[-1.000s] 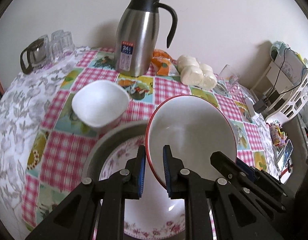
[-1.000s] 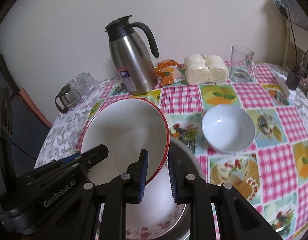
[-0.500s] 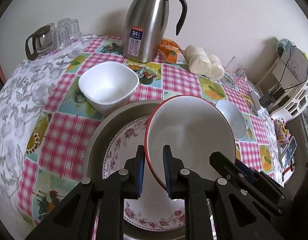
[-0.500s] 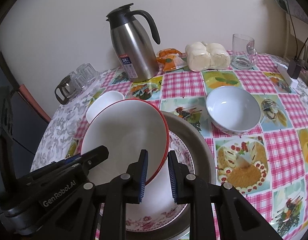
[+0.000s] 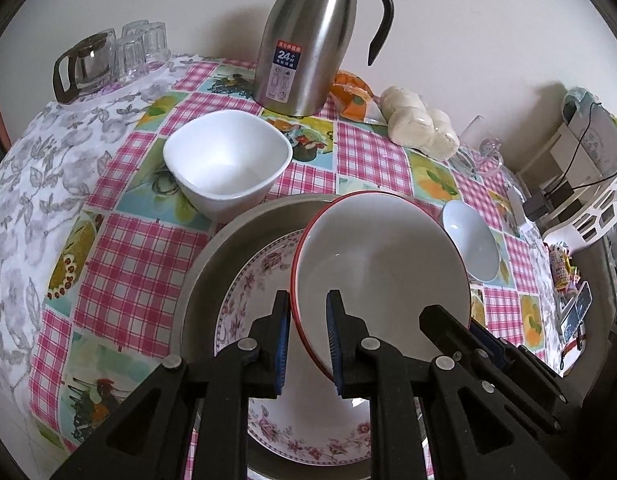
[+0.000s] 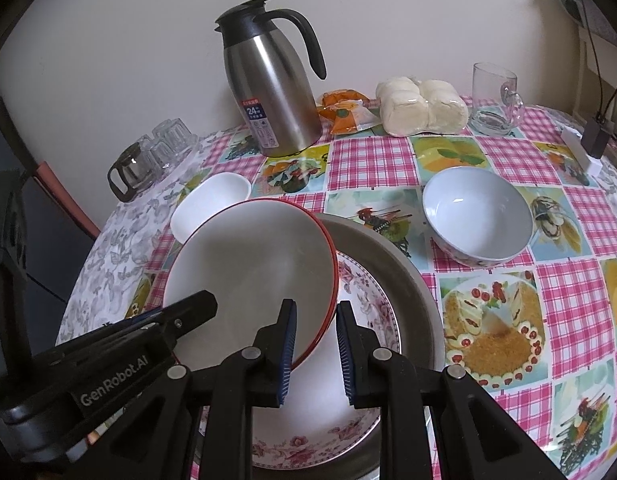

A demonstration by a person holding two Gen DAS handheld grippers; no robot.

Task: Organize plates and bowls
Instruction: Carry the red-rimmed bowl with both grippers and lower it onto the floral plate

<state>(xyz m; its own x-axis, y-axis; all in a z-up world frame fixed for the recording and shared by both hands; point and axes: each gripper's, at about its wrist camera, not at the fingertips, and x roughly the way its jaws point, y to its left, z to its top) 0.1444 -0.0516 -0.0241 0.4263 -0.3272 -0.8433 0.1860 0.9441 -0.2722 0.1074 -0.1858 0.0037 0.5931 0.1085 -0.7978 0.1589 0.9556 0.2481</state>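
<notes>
Left wrist view: our left gripper (image 5: 306, 338) pinches the near rim of the red-rimmed bowl (image 5: 384, 264), jaws closed tight on it, holding it tilted above the floral plate (image 5: 252, 280) that lies inside the grey metal basin (image 5: 212, 256). From the right wrist we see our right gripper (image 6: 315, 354) clamped narrowly on the bowl's opposite edge. On the checked tablecloth (image 6: 368, 160), a square white bowl (image 5: 228, 160) and a pale blue bowl (image 6: 478, 212) flank the basin, a steel carafe (image 6: 272, 96) behind.
</notes>
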